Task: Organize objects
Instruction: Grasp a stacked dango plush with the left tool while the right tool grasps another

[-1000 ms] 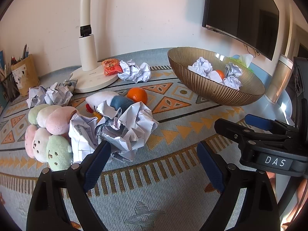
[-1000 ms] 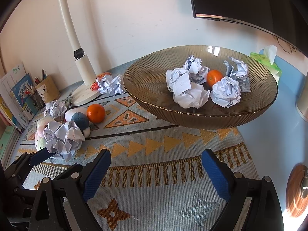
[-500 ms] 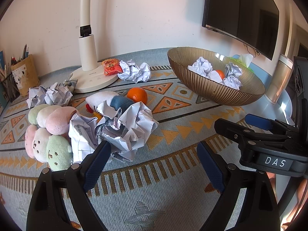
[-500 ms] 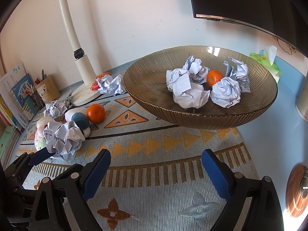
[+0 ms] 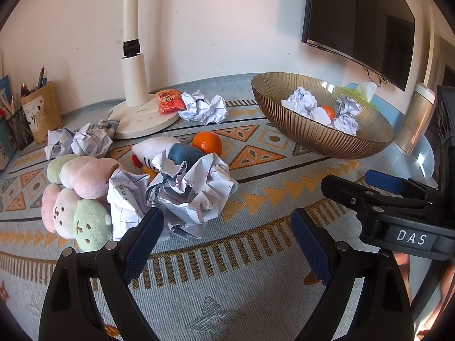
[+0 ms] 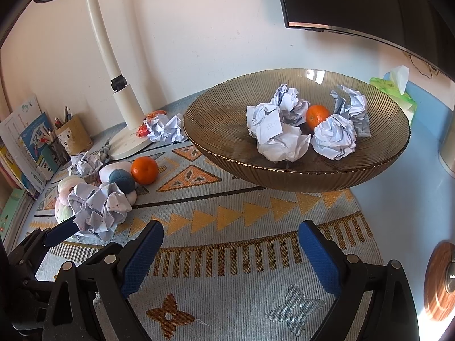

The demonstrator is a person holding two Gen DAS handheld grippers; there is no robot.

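My left gripper (image 5: 226,227) is open over the patterned mat, its left finger just in front of a big crumpled paper ball (image 5: 193,196). Behind that ball lie a white and blue plush (image 5: 165,149) and an orange (image 5: 207,142). Pastel plush toys (image 5: 75,196) sit to the left. My right gripper (image 6: 230,244) stands open and empty before the ribbed amber bowl (image 6: 216,130), which holds several paper balls (image 6: 281,142) and an orange (image 6: 317,116). The same bowl (image 5: 307,130) appears at the right of the left wrist view. More crumpled paper (image 5: 204,109) lies by the lamp base.
A white lamp (image 5: 136,113) stands at the back with a red snack packet (image 5: 169,101) beside it. A pen holder (image 5: 39,110) and books (image 6: 31,145) line the left edge. A tissue pack (image 6: 398,93) sits behind the bowl, a monitor (image 5: 358,17) above.
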